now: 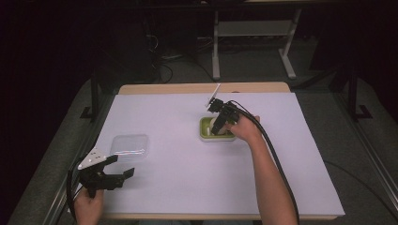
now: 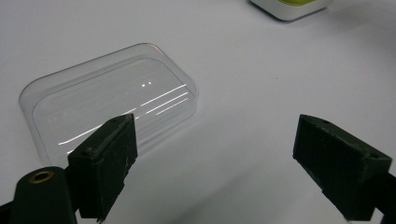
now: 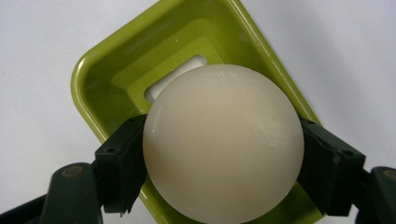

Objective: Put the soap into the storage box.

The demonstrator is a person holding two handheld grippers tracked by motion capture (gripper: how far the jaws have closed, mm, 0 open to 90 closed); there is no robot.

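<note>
High view looks down on a rectangular surface (image 1: 178,187) covered in white, with a wooden edge showing along its far and near sides; the right tool (image 1: 217,126) sits just right of the frame's centre, held by the person's right hand (image 1: 244,127), and points down into a small lime-green rectangular plastic tray (image 1: 204,129) with rounded corners; a black cable runs from that tool back along the forearm toward the bottom of the frame; at the lower left of the frame the left tool (image 1: 119,168), topped by a grey three-cornered plate, is held by the left hand (image 1: 88,206) near the surface's near edge; a clear rectangular plastic lid (image 1: 130,146) lies flat on the white covering just above that tool, well apart from the green tray.

Right gripper view shows the right tool (image 3: 223,161) pinching a smooth cream-white ball (image 3: 223,149) between its two black jaws, one jaw pressed to each side of the ball; the green tray (image 3: 93,79) lies directly behind the ball, tilted in the frame, with a paler raised panel and a small white patch in its floor; whether the ball touches the tray's floor cannot be told.

Left gripper view shows the left tool (image 2: 215,158) with its jaws spread wide and nothing between them; the clear lid (image 2: 112,93) lies at the upper left, behind the left jaw, catching streaks of light; a corner of the green tray (image 2: 289,9) shows at the top edge of the frame.
</note>
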